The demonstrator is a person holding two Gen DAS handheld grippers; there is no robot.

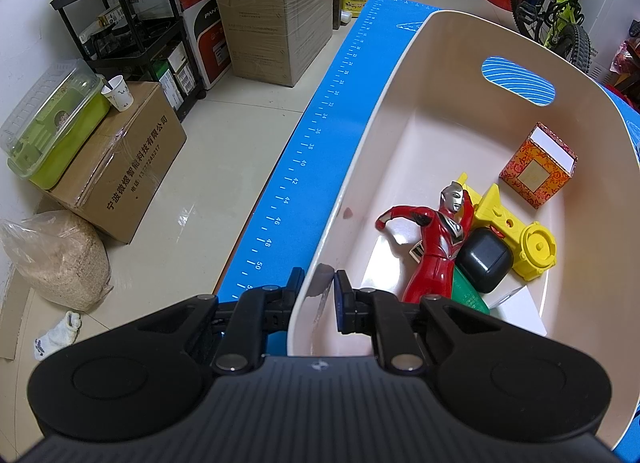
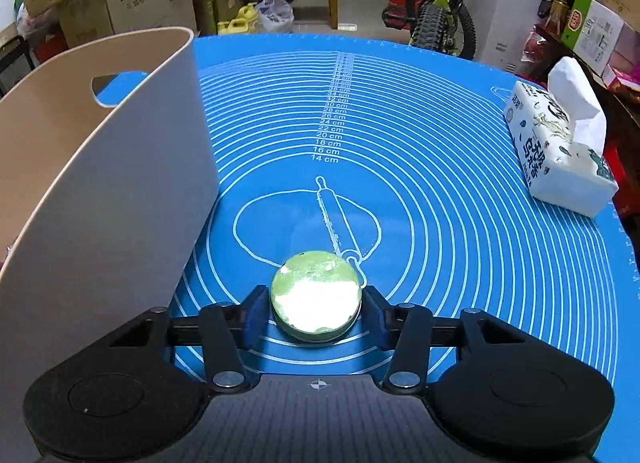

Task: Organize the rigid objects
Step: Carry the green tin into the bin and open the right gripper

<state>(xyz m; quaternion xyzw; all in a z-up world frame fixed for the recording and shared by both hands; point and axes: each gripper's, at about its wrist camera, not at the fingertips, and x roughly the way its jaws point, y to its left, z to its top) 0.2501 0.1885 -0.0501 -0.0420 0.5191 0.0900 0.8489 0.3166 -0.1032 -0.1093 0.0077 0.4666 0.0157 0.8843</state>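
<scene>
In the left wrist view, a cream plastic bin (image 1: 400, 75) holds a red figure (image 1: 436, 239), a yellow toy (image 1: 516, 231), a black rounded case (image 1: 484, 259) and an orange patterned box (image 1: 536, 171). My left gripper (image 1: 318, 283) is shut on the bin's near rim, one finger outside the wall and one inside. The right wrist view shows a round green tin (image 2: 316, 295) lying flat on the blue mat (image 2: 440, 183), just right of the bin's outer wall (image 2: 120, 167). My right gripper (image 2: 316, 313) has its pads against both sides of the tin.
A white tissue pack (image 2: 568, 151) lies on the mat's right edge. Off the table's left side, cardboard boxes (image 1: 120, 167), a black shelf (image 1: 132, 23) and a sack (image 1: 60, 259) stand on the floor. A bicycle (image 2: 440, 15) is parked beyond the far edge.
</scene>
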